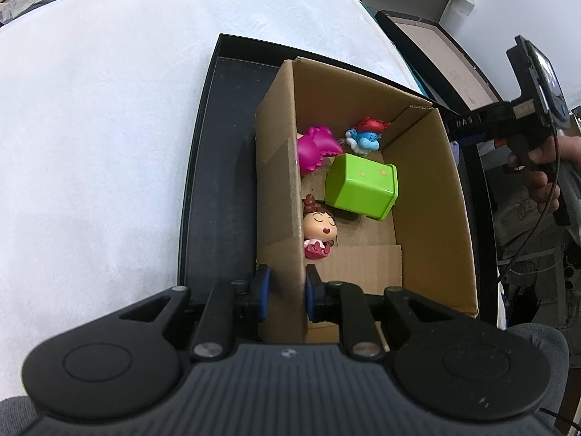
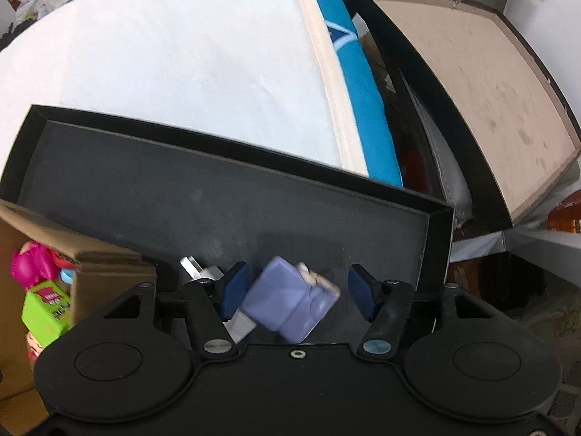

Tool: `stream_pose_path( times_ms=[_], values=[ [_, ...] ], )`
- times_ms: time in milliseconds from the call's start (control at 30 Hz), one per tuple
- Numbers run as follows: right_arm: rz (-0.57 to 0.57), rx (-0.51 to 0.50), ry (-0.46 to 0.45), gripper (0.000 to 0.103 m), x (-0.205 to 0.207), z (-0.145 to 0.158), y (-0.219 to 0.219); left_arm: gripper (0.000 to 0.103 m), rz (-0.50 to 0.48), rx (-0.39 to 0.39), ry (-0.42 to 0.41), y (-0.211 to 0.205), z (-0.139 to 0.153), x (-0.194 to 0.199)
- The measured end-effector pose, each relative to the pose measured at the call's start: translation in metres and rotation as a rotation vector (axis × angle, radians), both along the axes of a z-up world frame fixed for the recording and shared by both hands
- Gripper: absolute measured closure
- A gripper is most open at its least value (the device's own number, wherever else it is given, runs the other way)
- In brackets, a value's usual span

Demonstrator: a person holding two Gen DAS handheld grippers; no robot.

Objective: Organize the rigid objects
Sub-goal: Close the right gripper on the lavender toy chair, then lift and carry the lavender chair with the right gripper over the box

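A cardboard box [image 1: 428,196] stands in a black tray [image 1: 218,167]. Inside it lie a green cube [image 1: 361,187], a magenta toy [image 1: 314,149], a blue figure with red hair [image 1: 366,136] and a doll in a pink dress [image 1: 317,230]. My left gripper [image 1: 285,290] is shut on the box's left wall. My right gripper [image 2: 296,292] is open over the tray floor [image 2: 181,200]; a blurred purple block [image 2: 290,301] sits between its fingers, touching neither pad clearly. A silver metal piece [image 2: 199,270] lies by the left finger.
The tray rests on a white cloth [image 1: 109,109]. The box corner [image 2: 109,265] and toys show at the left of the right wrist view. A large brown-lined lid [image 2: 490,91] and blue fabric [image 2: 356,83] lie to the right. The right hand-held gripper [image 1: 533,116] hovers right of the box.
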State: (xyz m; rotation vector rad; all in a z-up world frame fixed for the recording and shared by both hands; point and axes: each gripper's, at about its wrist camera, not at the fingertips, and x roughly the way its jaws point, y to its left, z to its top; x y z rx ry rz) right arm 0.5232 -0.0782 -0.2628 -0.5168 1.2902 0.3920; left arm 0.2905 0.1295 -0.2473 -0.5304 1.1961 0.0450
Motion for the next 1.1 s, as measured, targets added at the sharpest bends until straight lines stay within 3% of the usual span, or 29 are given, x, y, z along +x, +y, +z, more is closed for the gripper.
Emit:
stream_pose_path(
  times_ms=[200,233,267,567,1100],
  values=[
    [-0.056,0.005,0.013,0.041,-0.001,-0.004,-0.015,0.084,-0.005,0.005,-0.004,0.000,0.000,0.000],
    [-0.064,0.010,0.014,0.046,-0.001,-0.005,-0.017,0.084,-0.005,0.006,-0.004,0.000,0.000,0.000],
    [-0.072,0.024,0.025,0.058,-0.001,-0.005,-0.019,0.084,-0.005,0.006,-0.005,0.000,0.000,0.000],
    [-0.063,0.000,0.054,0.059,-0.021,0.006,-0.030,0.084,-0.007,0.009,-0.006,0.000,0.001,0.000],
    [0.049,0.073,0.044,0.058,-0.062,0.074,-0.028,0.085,-0.010,0.013,-0.025,-0.001,0.004,-0.004]
  ],
)
